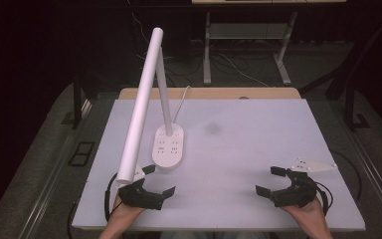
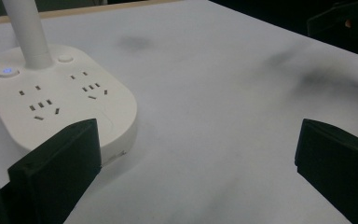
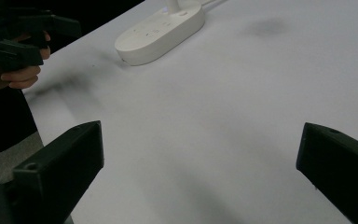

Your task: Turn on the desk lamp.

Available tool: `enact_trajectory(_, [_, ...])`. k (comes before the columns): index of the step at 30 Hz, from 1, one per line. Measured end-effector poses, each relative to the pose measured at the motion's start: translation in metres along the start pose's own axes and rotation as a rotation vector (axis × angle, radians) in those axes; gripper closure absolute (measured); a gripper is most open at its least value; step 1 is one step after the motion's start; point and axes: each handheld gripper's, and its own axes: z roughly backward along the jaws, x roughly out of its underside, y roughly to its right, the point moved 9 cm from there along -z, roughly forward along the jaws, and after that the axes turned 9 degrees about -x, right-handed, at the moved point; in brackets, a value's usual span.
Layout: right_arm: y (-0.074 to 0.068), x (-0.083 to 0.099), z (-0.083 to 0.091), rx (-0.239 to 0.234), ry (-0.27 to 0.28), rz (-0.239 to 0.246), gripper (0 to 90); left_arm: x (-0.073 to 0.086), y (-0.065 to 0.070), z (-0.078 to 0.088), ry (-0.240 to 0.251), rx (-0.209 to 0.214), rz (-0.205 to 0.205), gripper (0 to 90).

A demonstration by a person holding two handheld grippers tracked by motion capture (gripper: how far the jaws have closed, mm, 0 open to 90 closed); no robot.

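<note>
**Both hands parked at the near edge, lamp base waiting**

We start with the counter point(image 1: 238, 144), a broad pale sheet that carries everything and is smudged grey near its middle. On its left half stands the desk lamp point(image 1: 140, 104), the thing nearest our grippers: a long white tube head slants down toward us from a thin upright post, so its low end hangs just above our left hand. The post rises from the lamp base point(image 2: 60, 100), an oval white block with socket holes on top and a small button glowing blue beside the post. A white cord point(image 1: 181, 102) runs off the back of the base toward the far edge, which we judge is why the lamp sits so far to that side.

Our left hand-held gripper point(image 1: 160, 180) rests near the front edge, just short of the base, jaws spread wide with nothing between them; we read this as lined up for a reach toward the base. Our right hand-held gripper point(image 1: 273, 181) lies well apart on the right side, jaws likewise fully apart and empty, seemingly waiting.
</note>
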Motion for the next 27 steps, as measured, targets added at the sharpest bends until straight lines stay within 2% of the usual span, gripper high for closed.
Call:
enact_trajectory(19, [0.0008, 0.0046, 0.0026, 0.002, -0.016, -0.017, 0.1, 0.0013, 0.0015, 0.0002, -0.003, 0.015, -0.015, 0.0])
enact_trajectory(27, [-0.0009, 0.0028, 0.0031, -0.001, -0.032, 0.0, 0.0, 0.0021, 0.0018, 0.0005, -0.006, 0.011, -0.018, 0.0])
